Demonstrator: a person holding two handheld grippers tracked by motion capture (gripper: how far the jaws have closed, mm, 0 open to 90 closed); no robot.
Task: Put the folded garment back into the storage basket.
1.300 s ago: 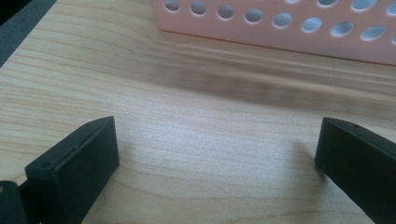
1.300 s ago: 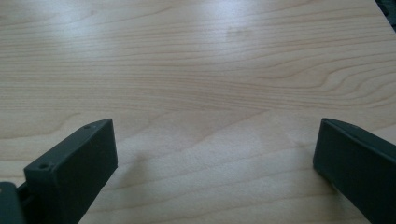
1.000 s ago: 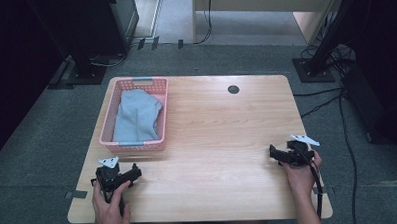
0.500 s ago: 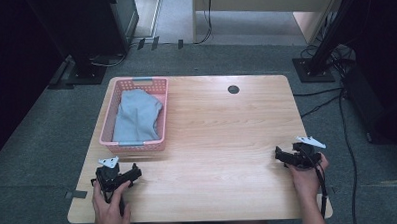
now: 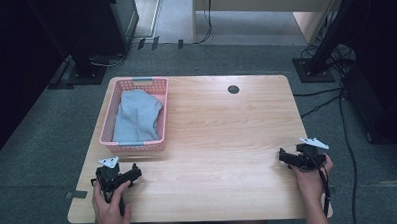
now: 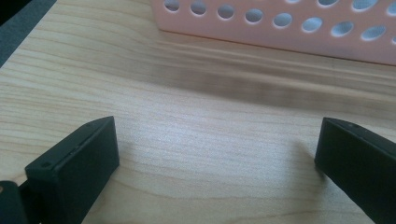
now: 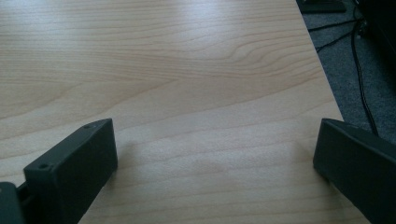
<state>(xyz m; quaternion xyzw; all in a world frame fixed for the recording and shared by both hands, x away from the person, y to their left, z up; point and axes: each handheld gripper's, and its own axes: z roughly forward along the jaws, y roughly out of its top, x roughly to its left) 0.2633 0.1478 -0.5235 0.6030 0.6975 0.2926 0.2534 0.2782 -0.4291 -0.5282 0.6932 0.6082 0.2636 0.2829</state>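
Both grippers, left [image 5: 119, 176] and right [image 5: 299, 157], rest with jaws apart; I'd lift the left straight over the basket [image 5: 136, 142] rim onto the cloth [image 5: 136, 115] inside.

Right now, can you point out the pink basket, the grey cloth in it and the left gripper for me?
pink basket [image 5: 133, 143]: high view, on its near rim.
grey cloth [image 5: 136, 115]: high view, middle of the folded fabric inside the basket.
left gripper [image 5: 136, 172]: high view, at its jaw tips, which stand open.
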